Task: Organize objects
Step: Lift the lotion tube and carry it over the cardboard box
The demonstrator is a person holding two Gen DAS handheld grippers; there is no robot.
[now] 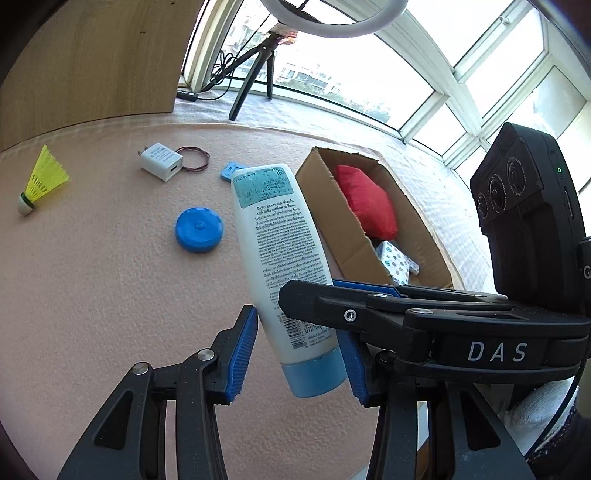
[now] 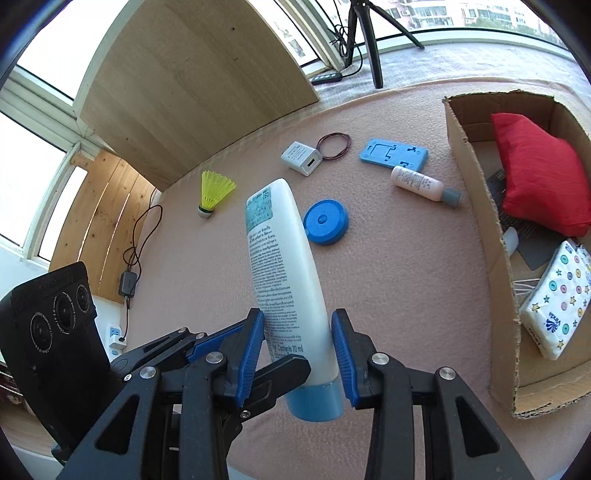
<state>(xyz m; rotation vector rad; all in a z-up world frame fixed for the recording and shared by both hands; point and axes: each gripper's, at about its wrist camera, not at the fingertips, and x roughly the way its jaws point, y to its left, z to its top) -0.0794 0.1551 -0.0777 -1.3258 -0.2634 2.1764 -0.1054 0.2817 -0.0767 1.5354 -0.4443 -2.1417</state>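
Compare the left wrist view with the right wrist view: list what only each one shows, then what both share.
Only the left wrist view shows the white ring light overhead.

Only the right wrist view shows the small pink bottle lying beside the cardboard box, the whole blue slotted block, and the black adapter on its cord.

Both show the white tube, cap down, between the pads of the left gripper and the right gripper, plus the yellow shuttlecock, white charger, blue round case, red cushion and tissue pack.

Bare mat (image 2: 406, 295) lies open between the blue disc (image 2: 325, 222) and the box (image 2: 495, 236); its near wall blocks entry.
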